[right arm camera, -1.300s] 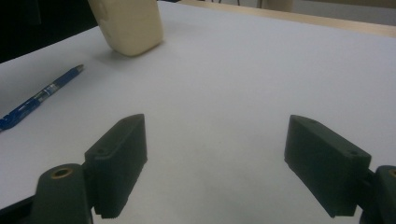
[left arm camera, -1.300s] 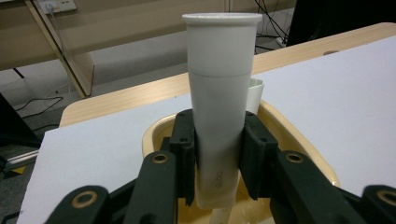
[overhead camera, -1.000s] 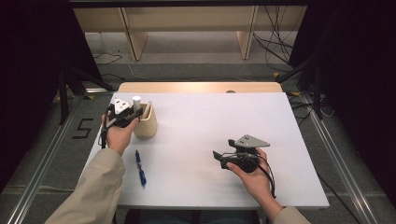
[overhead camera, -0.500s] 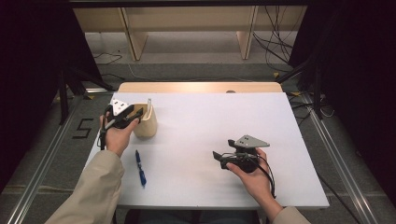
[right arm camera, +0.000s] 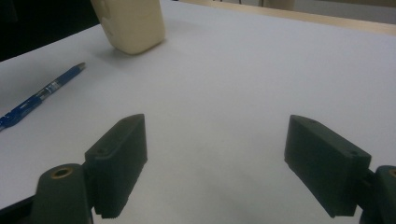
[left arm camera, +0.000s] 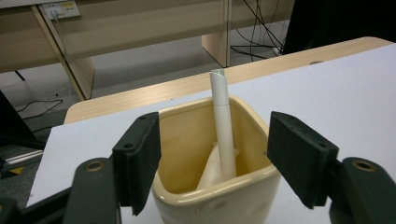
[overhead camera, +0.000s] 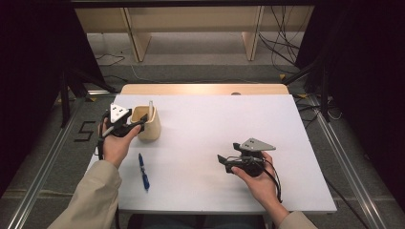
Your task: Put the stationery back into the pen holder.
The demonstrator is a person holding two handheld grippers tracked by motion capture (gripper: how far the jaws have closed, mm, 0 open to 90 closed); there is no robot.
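In the high view the left gripper [overhead camera: 136, 123] sits just beside the cream ceramic square-mouthed cup [overhead camera: 146, 125], its jaws having just been opening; the right gripper [overhead camera: 224, 162] rests well apart, jaws spread over bare white table [overhead camera: 215, 129]. A blue ballpoint pen [overhead camera: 143, 171] lies behind the left gripper, long axis running toward the cup. In the left gripper view the white plastic pen [left arm camera: 223, 128] stands in the cup between the parted pads, touching neither, leaning slightly, tip up. Withdrawing straight back should avoid knocking it. The right gripper view shows its jaws wide apart, holding nothing.
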